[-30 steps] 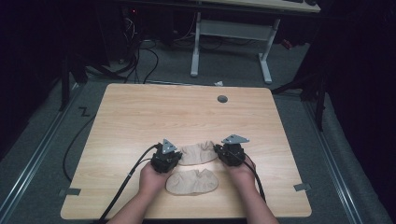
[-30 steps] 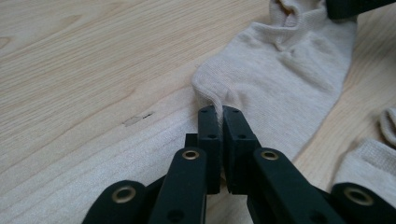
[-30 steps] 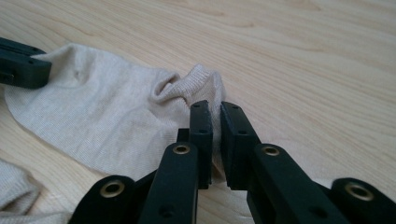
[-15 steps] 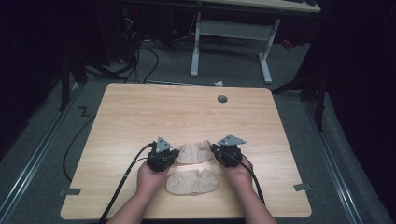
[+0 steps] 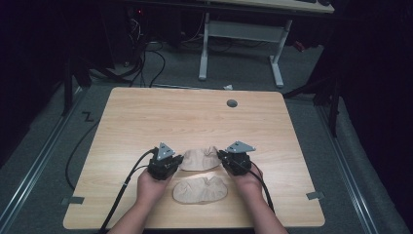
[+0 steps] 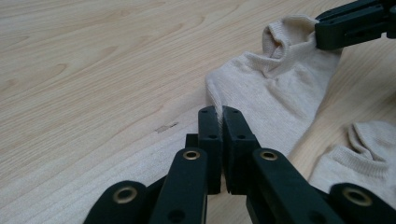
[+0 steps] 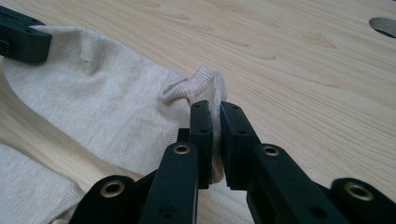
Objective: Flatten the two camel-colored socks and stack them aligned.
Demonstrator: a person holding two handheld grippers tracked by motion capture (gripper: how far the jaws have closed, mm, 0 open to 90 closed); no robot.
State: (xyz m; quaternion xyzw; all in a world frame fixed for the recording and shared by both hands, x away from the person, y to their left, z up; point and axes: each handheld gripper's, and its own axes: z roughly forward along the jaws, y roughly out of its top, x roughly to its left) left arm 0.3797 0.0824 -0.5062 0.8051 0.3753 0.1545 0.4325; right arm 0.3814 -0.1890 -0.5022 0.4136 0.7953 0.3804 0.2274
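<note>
The left gripper [image 6: 220, 114] has its jaws clamped on the toe end of a beige knitted cotton sock [image 6: 275, 88]. The right gripper [image 7: 215, 109] pinches the sock's ribbed cuff. A second beige sock [image 5: 199, 190] lies just beside, nearer the person, on the light wooden table [image 5: 195, 117].

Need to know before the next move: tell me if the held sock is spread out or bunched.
Spread out. The left gripper pinches one end of the sock, the right gripper its ribbed cuff, the fabric flat between them.
</note>
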